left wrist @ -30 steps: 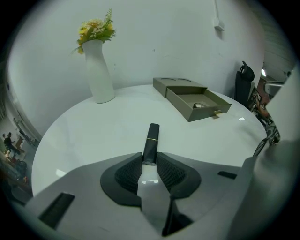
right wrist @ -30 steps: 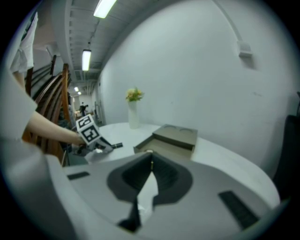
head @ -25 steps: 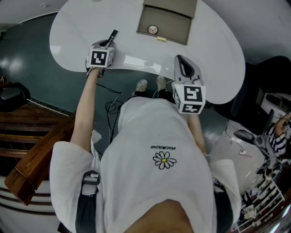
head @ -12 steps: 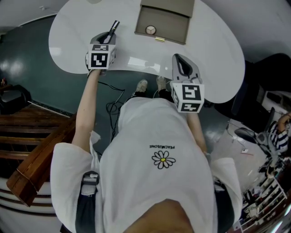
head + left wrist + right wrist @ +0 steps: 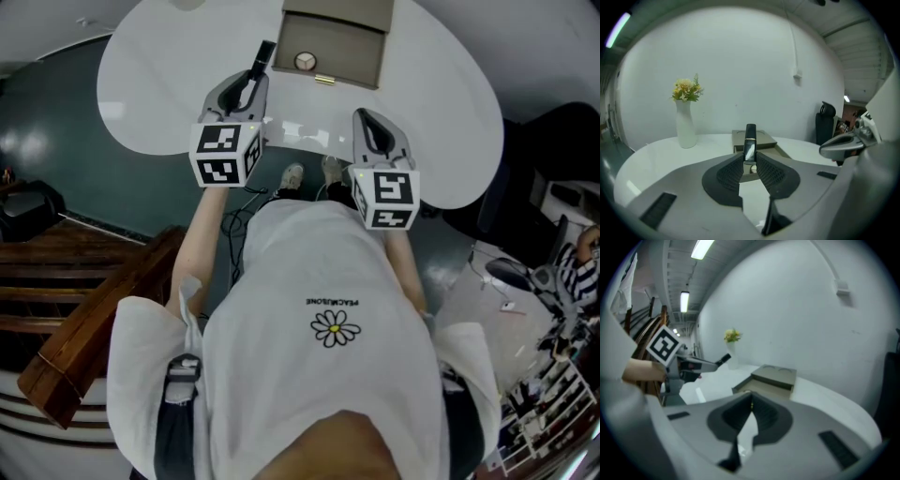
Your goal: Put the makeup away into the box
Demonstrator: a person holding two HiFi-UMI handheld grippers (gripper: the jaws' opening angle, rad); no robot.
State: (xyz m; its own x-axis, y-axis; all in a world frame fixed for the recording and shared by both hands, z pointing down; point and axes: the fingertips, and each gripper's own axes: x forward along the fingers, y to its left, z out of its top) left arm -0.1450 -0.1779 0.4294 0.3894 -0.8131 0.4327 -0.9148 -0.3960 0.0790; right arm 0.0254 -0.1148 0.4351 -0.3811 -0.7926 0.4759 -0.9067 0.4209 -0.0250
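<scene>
A slim black lipstick tube with a gold band stands up between the pads of my left gripper, which is shut on it. In the head view this gripper hangs above the white table, with the lipstick pointing at the left side of the olive box. The box's drawer is pulled out, and a small round compact lies inside. My right gripper hovers over the table's front edge, short of the box. Its jaws meet at the tips with nothing between them.
A white vase with flowers stands on the table's far left. Wooden steps and a cable lie on the floor to the left. A black container stands at the right, beyond the table.
My left gripper has risen off the table with the lipstick and swung right toward the box. The right gripper has stayed where it was.
</scene>
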